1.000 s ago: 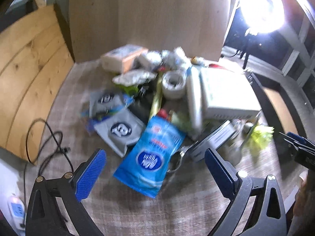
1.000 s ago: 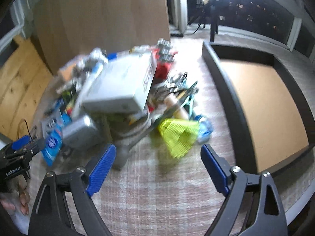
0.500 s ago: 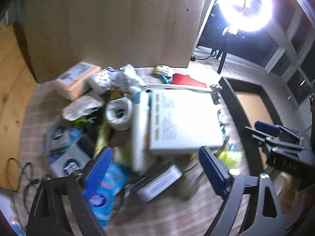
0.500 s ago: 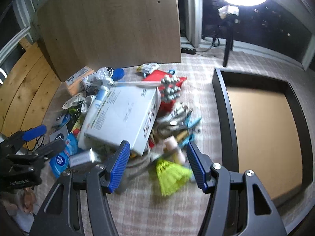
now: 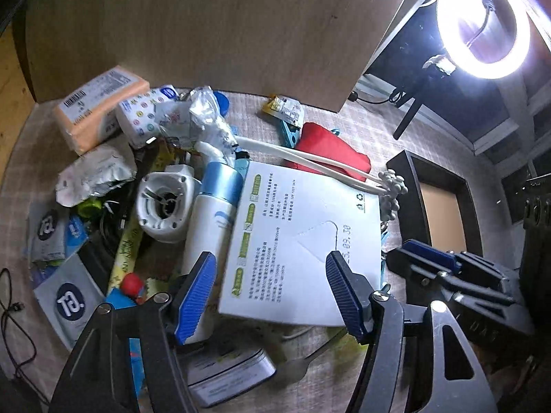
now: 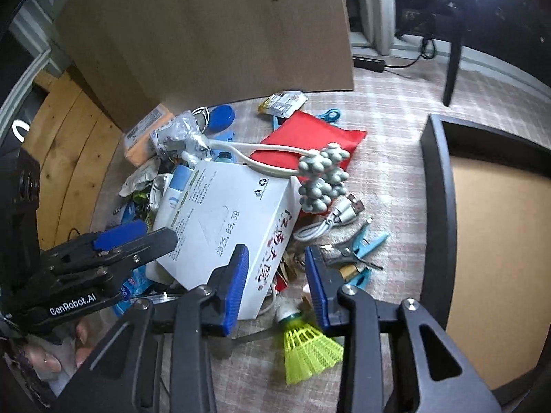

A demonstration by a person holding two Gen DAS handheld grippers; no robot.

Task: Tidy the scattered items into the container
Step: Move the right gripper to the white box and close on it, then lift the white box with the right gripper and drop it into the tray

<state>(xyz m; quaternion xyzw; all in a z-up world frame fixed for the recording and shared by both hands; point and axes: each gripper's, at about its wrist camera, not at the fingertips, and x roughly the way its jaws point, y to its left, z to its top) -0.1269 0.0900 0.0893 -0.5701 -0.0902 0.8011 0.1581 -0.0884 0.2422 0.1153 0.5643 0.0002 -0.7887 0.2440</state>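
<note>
Both grippers, left (image 5: pixel 272 284) and right (image 6: pixel 275 282), were closing, unclamped, astride the white box (image 5: pixel 303 241); its opposite edges needed squeezing evenly.

Big glowing ring light (image 5: pixel 482 22) up at 1 o'clock, black power strip (image 6: pixel 368 63) on the floor at 12, wooden board (image 6: pixel 206 34) standing behind the pile.

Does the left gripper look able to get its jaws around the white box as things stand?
Probably yes. The left gripper hangs over the white box, whose near top is bare; its jaws, just closing, don't yet touch it. The white massager crosses only the far corner.
</note>
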